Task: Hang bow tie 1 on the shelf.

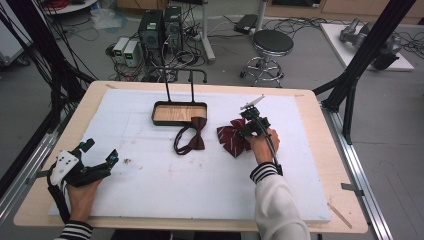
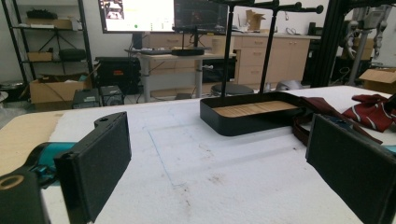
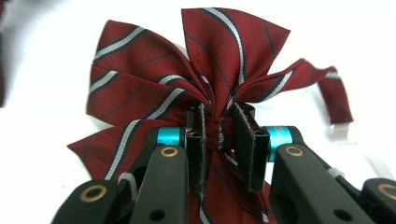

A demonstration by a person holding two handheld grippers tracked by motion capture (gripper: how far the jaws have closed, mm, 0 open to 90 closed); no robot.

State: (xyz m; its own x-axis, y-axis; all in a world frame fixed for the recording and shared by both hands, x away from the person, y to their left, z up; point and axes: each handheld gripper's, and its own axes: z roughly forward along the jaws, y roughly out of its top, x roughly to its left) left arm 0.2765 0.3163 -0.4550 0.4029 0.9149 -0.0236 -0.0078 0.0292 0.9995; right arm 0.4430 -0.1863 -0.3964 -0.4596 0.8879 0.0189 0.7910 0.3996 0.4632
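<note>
The right tool (image 3: 219, 140) pinches the knot of a dark-red striped fabric bow tie (image 3: 187, 88) lying on the white foam-covered worktop (image 1: 165, 180). The left tool (image 1: 100, 152) rests near the worktop's left edge, jaws spread wide.

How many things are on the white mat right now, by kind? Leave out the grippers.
Bow ties: 2, a plain dark red one and a striped red one, which the right gripper is clamped on at the knot.
Black stand with a wooden tray base: 1.
Total: 3.
</note>
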